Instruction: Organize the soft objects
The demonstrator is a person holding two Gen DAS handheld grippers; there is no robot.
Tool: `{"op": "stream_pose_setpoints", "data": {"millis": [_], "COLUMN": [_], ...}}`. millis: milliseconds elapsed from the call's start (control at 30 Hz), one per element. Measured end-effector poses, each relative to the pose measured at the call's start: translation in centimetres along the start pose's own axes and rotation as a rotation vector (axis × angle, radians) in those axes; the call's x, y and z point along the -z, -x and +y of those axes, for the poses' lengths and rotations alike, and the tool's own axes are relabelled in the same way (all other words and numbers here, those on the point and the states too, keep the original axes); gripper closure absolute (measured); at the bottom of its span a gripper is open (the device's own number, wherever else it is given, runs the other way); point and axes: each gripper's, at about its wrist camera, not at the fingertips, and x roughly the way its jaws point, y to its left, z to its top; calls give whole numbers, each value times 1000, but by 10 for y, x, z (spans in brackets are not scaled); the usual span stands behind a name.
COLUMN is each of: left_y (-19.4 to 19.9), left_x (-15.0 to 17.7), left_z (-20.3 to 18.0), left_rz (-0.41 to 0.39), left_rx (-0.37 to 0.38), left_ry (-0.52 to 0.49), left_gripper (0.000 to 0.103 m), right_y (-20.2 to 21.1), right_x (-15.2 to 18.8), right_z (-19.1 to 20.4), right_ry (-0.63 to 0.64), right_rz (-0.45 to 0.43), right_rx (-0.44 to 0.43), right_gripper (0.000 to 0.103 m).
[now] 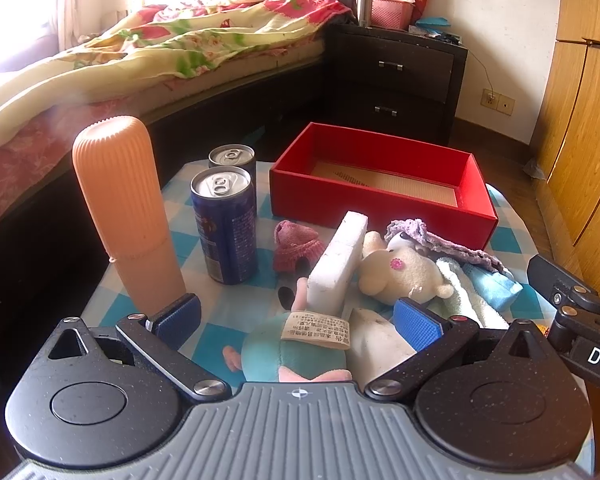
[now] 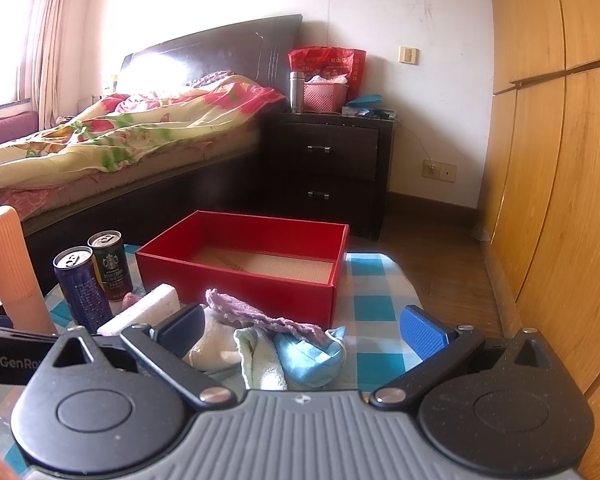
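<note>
Red box point(image 1: 384, 204): open-topped, rectangular, stood at the far edge of the checked table point(image 2: 376, 308); nothing lay in it but a tan liner on its floor.

Orange ribbed bottle point(image 1: 126, 208): upright near the table's left edge. Two drink cans beside it, both sealed: blue can point(image 1: 225, 226) in front, dark can point(image 2: 111, 266) just behind.

Soft objects, heaped on the table's near half, in front of the box:
- White foam block point(image 1: 338, 258), tilted, leaning among the toys.
- Cream plush toy point(image 1: 404, 272) with a pink flower patch, just right of the block.
- Teal-and-pink plush toy point(image 1: 296, 354) bearing a printed label, at the near edge.
- Pale green towel point(image 2: 260, 360), folded.
- Blue cloth pouch point(image 2: 312, 356), touching the towel.
- Purple knitted piece point(image 2: 260, 316), draped over the pouch.
- Pink knitted hat point(image 1: 296, 246), beside the blue can.

Left gripper point(image 1: 296, 322): jaws wide apart, gripping nothing, the teal toy between them.

Right gripper point(image 2: 302, 330): jaws wide apart, gripping nothing, above the towel and pouch.
</note>
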Motion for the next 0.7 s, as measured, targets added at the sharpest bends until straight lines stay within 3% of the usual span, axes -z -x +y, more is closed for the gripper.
{"op": "stream_pose_setpoints", "data": {"millis": [700], "left_y": [11], "left_x": [9], "left_z": [11], "left_rz": [14], "left_rx": [3], "left_ry": [-23], "left_gripper": [5], "right_y": [2], "right_x": [3], "right_z": [-2], "right_ry": [13], "right_rz": [20], "right_rx": [-14], "right_gripper": [18]}}
